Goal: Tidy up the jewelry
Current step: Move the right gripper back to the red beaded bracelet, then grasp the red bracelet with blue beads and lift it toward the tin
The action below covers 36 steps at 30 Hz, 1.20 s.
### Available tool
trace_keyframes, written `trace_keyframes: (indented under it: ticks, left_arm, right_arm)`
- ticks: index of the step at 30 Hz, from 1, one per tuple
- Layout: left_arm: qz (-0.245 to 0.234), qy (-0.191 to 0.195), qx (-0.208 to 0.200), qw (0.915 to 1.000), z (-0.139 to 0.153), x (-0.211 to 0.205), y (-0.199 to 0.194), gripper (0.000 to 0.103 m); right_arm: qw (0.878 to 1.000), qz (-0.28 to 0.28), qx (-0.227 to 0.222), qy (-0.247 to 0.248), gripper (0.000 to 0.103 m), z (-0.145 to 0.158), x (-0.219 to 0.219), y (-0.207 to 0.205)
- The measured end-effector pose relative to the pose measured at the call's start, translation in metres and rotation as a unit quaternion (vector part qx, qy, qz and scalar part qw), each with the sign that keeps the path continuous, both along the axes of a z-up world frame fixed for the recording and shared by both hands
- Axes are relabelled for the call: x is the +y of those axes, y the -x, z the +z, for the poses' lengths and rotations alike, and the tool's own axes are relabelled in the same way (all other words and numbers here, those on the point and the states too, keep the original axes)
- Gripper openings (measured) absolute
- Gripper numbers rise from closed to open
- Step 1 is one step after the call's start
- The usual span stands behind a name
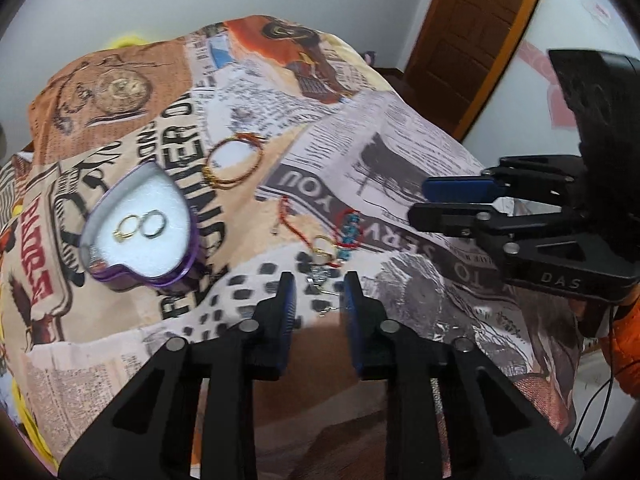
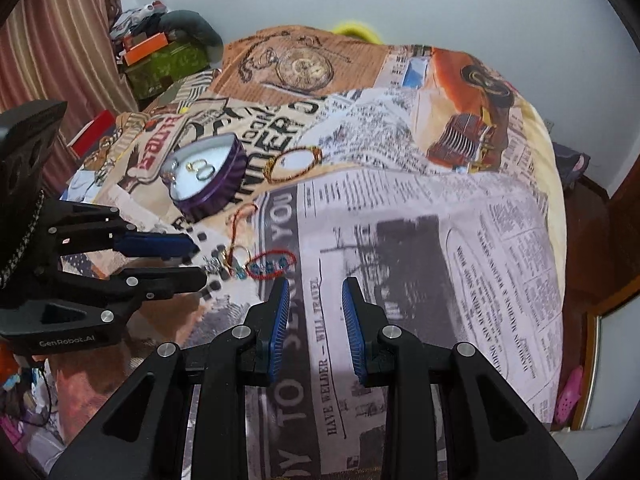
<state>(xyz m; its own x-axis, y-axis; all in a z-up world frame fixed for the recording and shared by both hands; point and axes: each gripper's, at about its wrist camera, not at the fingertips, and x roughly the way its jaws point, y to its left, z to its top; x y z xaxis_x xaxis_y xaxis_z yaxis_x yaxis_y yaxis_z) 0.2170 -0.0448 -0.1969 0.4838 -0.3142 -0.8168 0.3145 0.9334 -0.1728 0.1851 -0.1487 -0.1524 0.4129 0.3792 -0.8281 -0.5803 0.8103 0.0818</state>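
Observation:
A purple heart-shaped box (image 1: 140, 228) lies open on the printed cloth, with two rings (image 1: 140, 226) on its white pad; it also shows in the right wrist view (image 2: 208, 178). A gold and red bangle (image 1: 234, 160) lies beyond it. A red bracelet with blue beads (image 1: 348, 232), a gold ring (image 1: 322, 246), a red string (image 1: 288, 216) and a small silver piece (image 1: 318, 276) lie just ahead of my left gripper (image 1: 320, 284), which is open and empty. My right gripper (image 2: 314, 292) is open and empty, right of the beaded bracelet (image 2: 272, 266).
The newspaper-print cloth (image 2: 420, 220) covers a raised, rounded surface that falls away at its edges. A wooden door (image 1: 476, 32) stands at the back right. Boxes and clothes (image 2: 160, 52) are piled at the left by a curtain.

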Motion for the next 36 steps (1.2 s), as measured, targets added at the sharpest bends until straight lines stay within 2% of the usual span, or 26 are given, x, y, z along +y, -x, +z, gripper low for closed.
trace_keyframes:
  ticks: [3, 7, 9, 10, 14, 15, 23, 29, 34, 36]
  left_arm:
    - [-0.005, -0.012, -0.004, 0.9999, -0.005, -0.007, -0.002, 0.022]
    - [0.006, 0.0, 0.001, 1.0, -0.006, -0.002, -0.008, 0.022]
    - [0.011, 0.005, 0.004, 0.9999, -0.009, 0.0, -0.011, 0.015]
    - [0.014, 0.005, 0.004, 0.9999, -0.009, 0.001, -0.011, 0.011]
    - [0.017, 0.016, -0.005, 0.9997, -0.007, 0.005, -0.007, 0.011]
    - [0.02, 0.013, -0.01, 0.9997, -0.006, 0.006, -0.005, 0.011]
    - [0.044, 0.011, -0.035, 0.9984, 0.005, 0.024, 0.004, 0.011]
    - [0.051, 0.015, -0.032, 0.998, 0.002, 0.035, 0.006, 0.011]
    - [0.053, 0.018, -0.032, 0.9979, 0.001, 0.037, 0.007, 0.011]
    - [0.053, 0.019, -0.034, 0.9978, 0.001, 0.037, 0.008, 0.011]
  right_arm:
    - [1.0, 0.005, 0.014, -0.001, 0.025, -0.006, 0.0, -0.001]
    - [1.0, 0.008, 0.019, 0.0, 0.025, -0.011, 0.002, -0.001]
    - [1.0, 0.008, 0.019, -0.003, 0.025, -0.012, 0.002, -0.001]
    - [1.0, 0.008, 0.02, -0.005, 0.027, -0.012, 0.002, -0.002]
    - [1.0, 0.012, 0.017, -0.013, 0.042, -0.01, 0.005, 0.0]
    - [1.0, 0.015, 0.016, -0.013, 0.043, -0.01, 0.007, 0.0]
    - [0.999, 0.051, 0.012, 0.013, 0.044, -0.015, 0.034, -0.001]
    - [0.998, 0.061, 0.015, 0.019, 0.044, -0.02, 0.047, -0.008]
    - [0.997, 0.067, -0.002, 0.025, 0.044, -0.022, 0.051, -0.001]
    - [0.997, 0.072, -0.004, 0.024, 0.04, -0.022, 0.052, 0.001]
